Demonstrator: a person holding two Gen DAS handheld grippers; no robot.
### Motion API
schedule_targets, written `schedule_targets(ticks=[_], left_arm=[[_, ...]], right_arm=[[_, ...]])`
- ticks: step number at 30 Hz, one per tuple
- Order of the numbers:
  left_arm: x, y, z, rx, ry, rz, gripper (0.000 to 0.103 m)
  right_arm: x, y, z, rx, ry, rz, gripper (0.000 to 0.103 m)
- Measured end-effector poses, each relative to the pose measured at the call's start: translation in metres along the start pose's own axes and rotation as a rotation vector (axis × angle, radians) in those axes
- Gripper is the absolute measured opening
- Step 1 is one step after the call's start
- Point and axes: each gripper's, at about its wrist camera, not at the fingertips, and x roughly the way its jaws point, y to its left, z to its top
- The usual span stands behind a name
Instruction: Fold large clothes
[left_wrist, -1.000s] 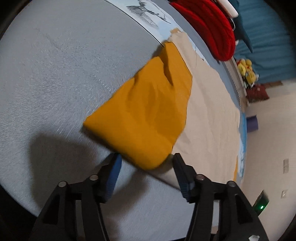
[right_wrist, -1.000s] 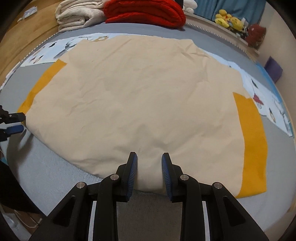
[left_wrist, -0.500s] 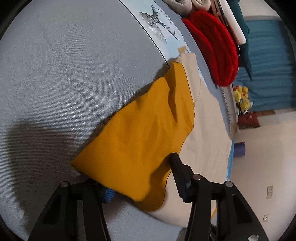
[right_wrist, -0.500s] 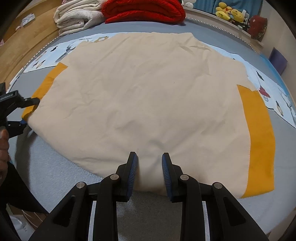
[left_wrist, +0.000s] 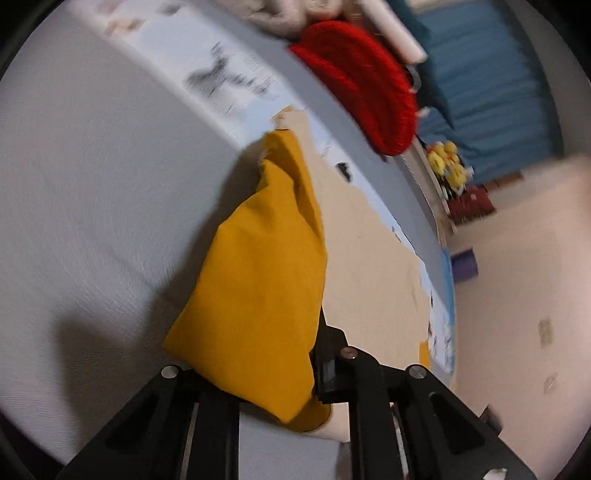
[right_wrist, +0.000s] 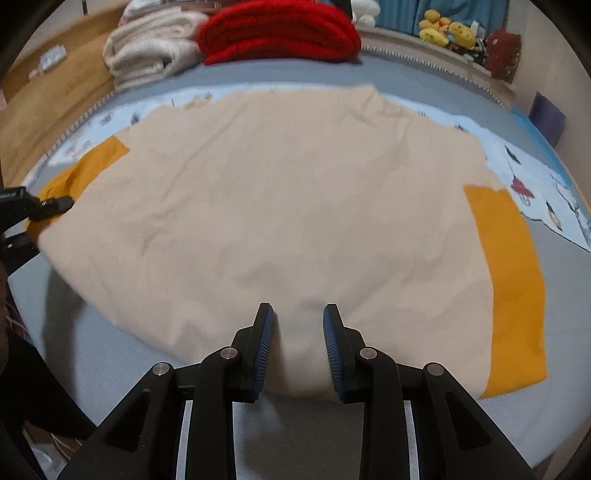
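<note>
The left gripper (left_wrist: 258, 373) is closing on the yellow sleeve (left_wrist: 258, 288); the right gripper (right_wrist: 298, 347) pinches the shirt hem (right_wrist: 295, 369). A thin pinch could slip.

Matt creased cotton-like garment (right_wrist: 295, 206); grey woven bedcover (left_wrist: 92, 192); fuzzy red blanket (right_wrist: 277, 29).

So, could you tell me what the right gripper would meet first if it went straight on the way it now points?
Probably the cream garment: its near hem already bunches between the right gripper fingers, so going on would press into that cloth and the grey mattress under it.
</note>
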Motion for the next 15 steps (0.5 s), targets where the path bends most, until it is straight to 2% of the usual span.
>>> schedule_targets(ticks=[4,7,9,11,12,15], left_arm=[[-0.054,-0.025,0.004,0.191,-0.044,0.076,0.014],[-0.081,-0.028,-0.001,0.281,-0.05,0.099,0.014],[-0.089,-0.029,-0.006,0.336,-0.047,0.114,0.014],[-0.09,-0.027,-0.013,0.366,-0.04,0.12,0.014],[-0.088,-0.028,-0.018,0.373,-0.038,0.123,0.014],[-0.087,-0.039,-0.027,0.412,-0.056,0.119,0.014]], right_arm=[[-0.023,0.026,0.008,0.008,-0.083,0.032,0.029],[-0.026,0.053,0.003,0.029,-0.08,0.111,0.029],[-0.013,0.071,-0.003,0.012,-0.018,0.157,0.029],[0.02,0.088,-0.012,-0.043,0.126,0.154,0.029],[0.032,0.089,-0.015,-0.058,0.168,0.162,0.029],[0.03,0.074,-0.007,-0.013,0.191,0.207,0.029]])
